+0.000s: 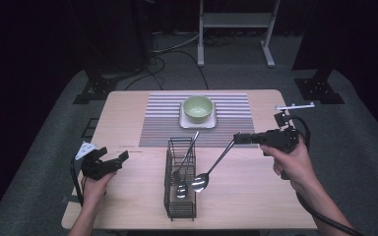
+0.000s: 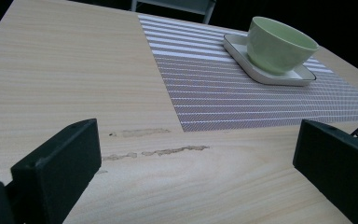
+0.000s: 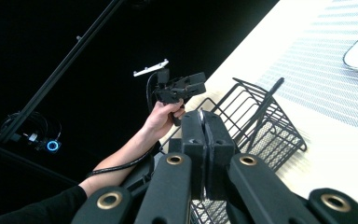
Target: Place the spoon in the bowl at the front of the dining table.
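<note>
right claw [image 1: 236,139] clamped on spoon [image 1: 211,168] handle tip; light, stiff, slippery steel, bowl hanging below. left claw [image 1: 114,160] open, empty.

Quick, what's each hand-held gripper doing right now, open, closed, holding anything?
Left hand-held gripper: open, nothing between its jaws.
Right hand-held gripper: shut on the handle of a spoon, beside the black wire basket.

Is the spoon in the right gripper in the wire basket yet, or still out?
Out. The right gripper is shut on the spoon by its handle tip; its bowl hangs beside the wire basket's right wall, above the table.
</note>
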`<state>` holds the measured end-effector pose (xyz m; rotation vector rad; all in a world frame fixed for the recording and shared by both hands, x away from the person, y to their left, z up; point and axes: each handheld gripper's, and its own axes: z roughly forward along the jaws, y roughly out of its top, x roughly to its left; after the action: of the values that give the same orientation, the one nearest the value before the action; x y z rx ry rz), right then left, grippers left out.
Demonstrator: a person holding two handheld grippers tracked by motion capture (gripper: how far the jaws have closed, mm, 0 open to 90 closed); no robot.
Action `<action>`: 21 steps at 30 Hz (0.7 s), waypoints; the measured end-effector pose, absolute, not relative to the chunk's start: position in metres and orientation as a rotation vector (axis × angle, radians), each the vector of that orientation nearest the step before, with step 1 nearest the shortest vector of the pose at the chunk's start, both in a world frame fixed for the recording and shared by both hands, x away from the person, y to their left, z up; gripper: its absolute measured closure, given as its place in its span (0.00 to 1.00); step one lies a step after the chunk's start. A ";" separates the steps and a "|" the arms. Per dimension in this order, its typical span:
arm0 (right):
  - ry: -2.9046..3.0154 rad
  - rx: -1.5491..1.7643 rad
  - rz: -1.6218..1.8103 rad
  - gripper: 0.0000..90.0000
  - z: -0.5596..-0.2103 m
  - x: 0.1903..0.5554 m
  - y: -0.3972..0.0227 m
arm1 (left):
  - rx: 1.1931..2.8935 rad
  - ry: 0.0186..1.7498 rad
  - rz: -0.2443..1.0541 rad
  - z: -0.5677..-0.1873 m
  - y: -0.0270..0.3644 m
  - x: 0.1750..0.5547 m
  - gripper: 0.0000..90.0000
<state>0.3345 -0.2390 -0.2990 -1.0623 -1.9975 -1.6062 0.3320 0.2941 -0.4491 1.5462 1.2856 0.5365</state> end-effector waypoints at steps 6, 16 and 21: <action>-1.988 -1.080 -1.608 0.99 -0.302 0.333 -0.247 | 1.546 1.287 0.534 -0.449 0.294 0.332 0.00; -1.981 -1.118 -1.609 0.99 -0.309 0.332 -0.262 | 1.545 1.288 0.535 -0.450 0.293 0.332 0.00; -1.975 -1.138 -1.607 0.98 -0.313 0.333 -0.267 | 1.544 1.288 0.534 -0.450 0.293 0.333 0.00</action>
<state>0.3326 -0.2667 -0.3132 -1.1378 -1.9748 -1.6065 0.3326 0.2933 -0.4500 1.5438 1.2883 0.5343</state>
